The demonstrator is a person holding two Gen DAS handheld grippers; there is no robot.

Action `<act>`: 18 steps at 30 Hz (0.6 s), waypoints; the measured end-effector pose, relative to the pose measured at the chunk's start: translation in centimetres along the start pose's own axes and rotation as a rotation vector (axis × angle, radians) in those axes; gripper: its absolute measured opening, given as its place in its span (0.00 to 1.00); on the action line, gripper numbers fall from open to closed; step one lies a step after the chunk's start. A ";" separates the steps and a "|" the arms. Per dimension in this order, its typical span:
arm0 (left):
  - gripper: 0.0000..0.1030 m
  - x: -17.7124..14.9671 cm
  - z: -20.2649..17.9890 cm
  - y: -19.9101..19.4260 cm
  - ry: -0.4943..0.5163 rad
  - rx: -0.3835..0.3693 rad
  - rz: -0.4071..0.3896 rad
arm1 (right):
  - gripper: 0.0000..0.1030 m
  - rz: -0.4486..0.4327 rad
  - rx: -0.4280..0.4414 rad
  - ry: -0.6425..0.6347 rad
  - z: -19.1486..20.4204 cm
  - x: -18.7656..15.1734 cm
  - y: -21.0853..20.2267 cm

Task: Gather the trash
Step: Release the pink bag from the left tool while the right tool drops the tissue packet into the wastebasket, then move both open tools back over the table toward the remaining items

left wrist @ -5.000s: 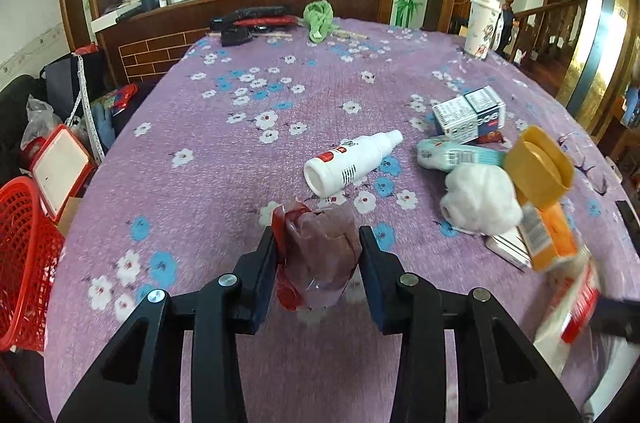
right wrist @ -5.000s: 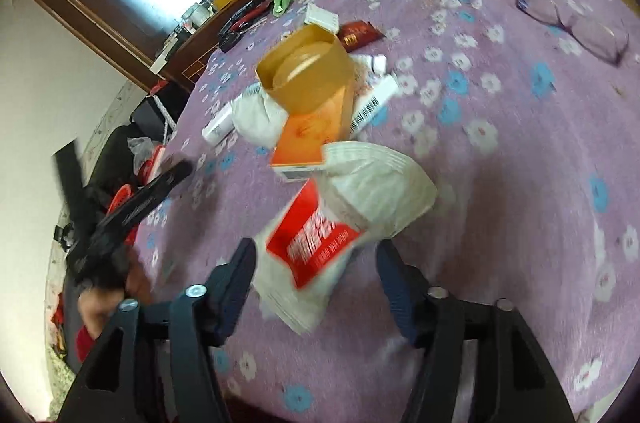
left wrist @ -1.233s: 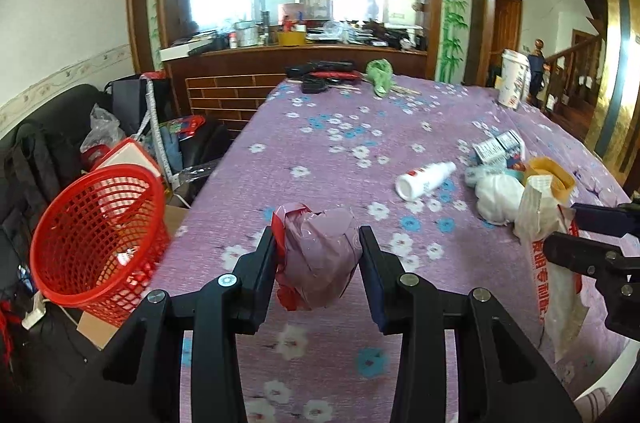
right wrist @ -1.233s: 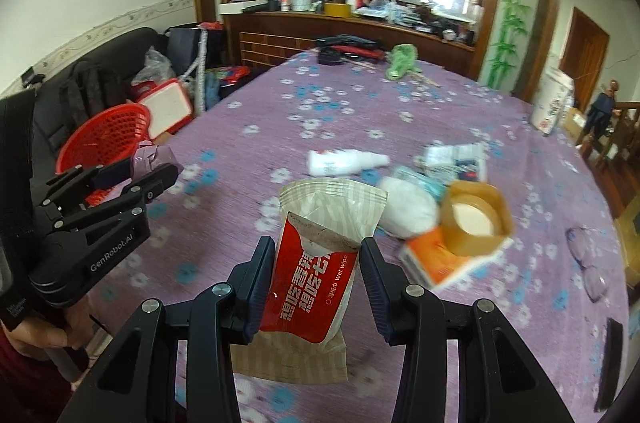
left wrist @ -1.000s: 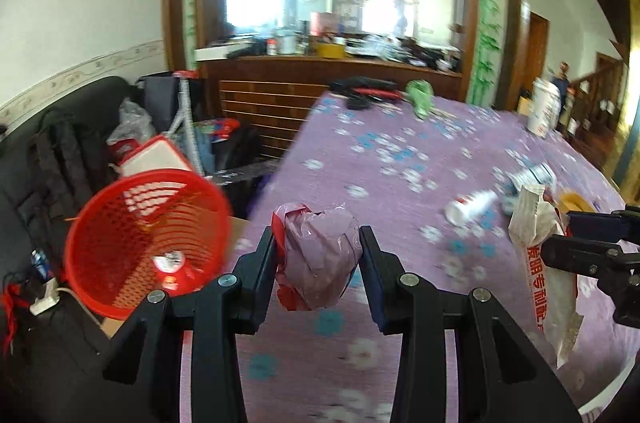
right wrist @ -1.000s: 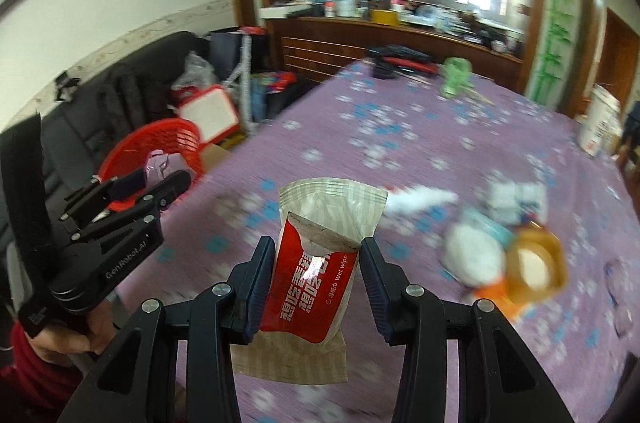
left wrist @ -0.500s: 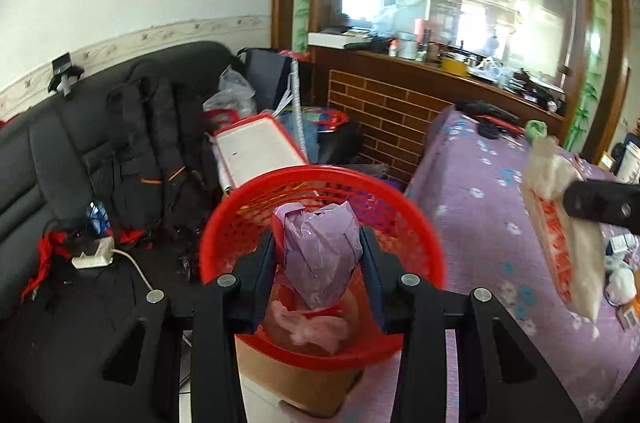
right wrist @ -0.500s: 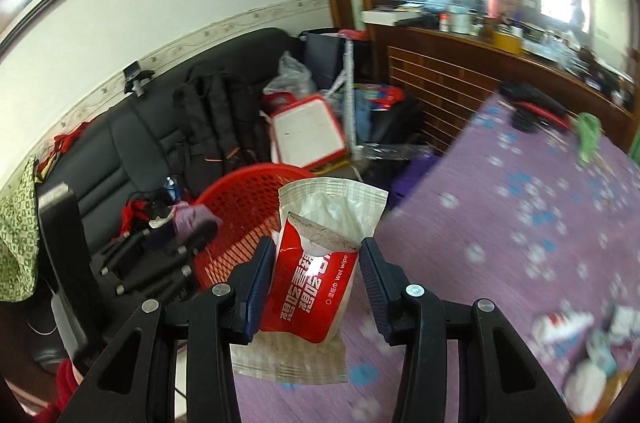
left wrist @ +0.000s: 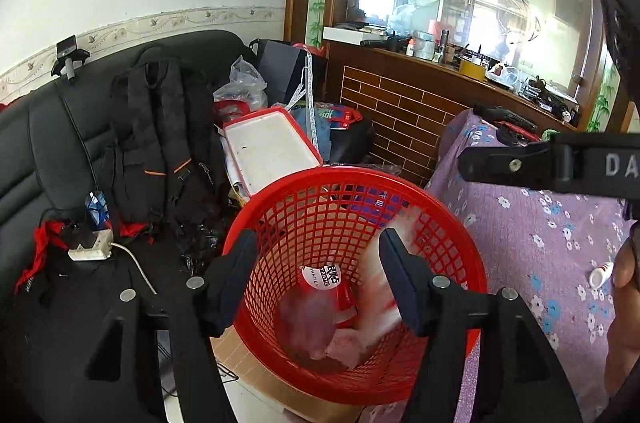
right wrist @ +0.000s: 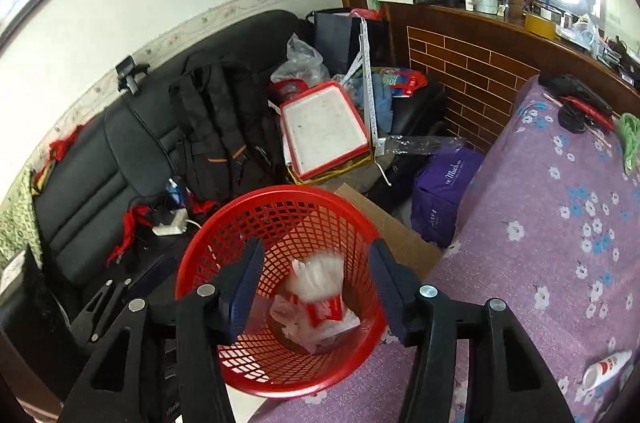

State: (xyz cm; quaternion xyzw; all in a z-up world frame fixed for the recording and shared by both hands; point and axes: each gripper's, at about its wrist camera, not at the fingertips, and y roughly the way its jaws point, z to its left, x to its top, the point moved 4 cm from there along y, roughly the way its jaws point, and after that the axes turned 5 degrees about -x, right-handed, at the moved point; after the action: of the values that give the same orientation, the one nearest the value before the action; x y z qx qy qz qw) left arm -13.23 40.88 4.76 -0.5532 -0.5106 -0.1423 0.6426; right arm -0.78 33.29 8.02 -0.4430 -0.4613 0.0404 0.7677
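Over the red plastic mesh basket (left wrist: 452, 223) beside the purple flowered surface (right wrist: 560, 223), my left gripper (left wrist: 316, 271) and right gripper (right wrist: 316, 279) have just been opening; both fingers stand apart, empty. Blurred pink crumpled bag (left wrist: 304, 319) and red-and-white wipes packet (right wrist: 320, 283) drop among wrappers inside. One white bottle (right wrist: 606, 369) remains on the surface.
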 end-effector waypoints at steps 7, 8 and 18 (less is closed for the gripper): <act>0.68 -0.7 -2.7 -1.3 0.022 -0.063 -0.012 | 0.59 -0.037 -0.040 0.042 -3.0 -3.4 -5.2; 0.68 -0.9 -3.4 -1.5 0.032 -0.079 -0.011 | 0.59 -0.039 -0.042 0.048 -3.5 -3.9 -5.8; 0.69 -3.8 -13.6 -2.8 0.185 -0.215 0.036 | 0.59 -0.057 -0.156 0.194 -12.5 -13.3 -14.7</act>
State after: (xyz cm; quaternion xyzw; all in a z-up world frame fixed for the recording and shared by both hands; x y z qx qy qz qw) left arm -10.22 26.81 5.12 -0.6126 -0.4211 -0.2351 0.6262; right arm -4.17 10.15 7.38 -0.4900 -0.3990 -0.0606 0.7727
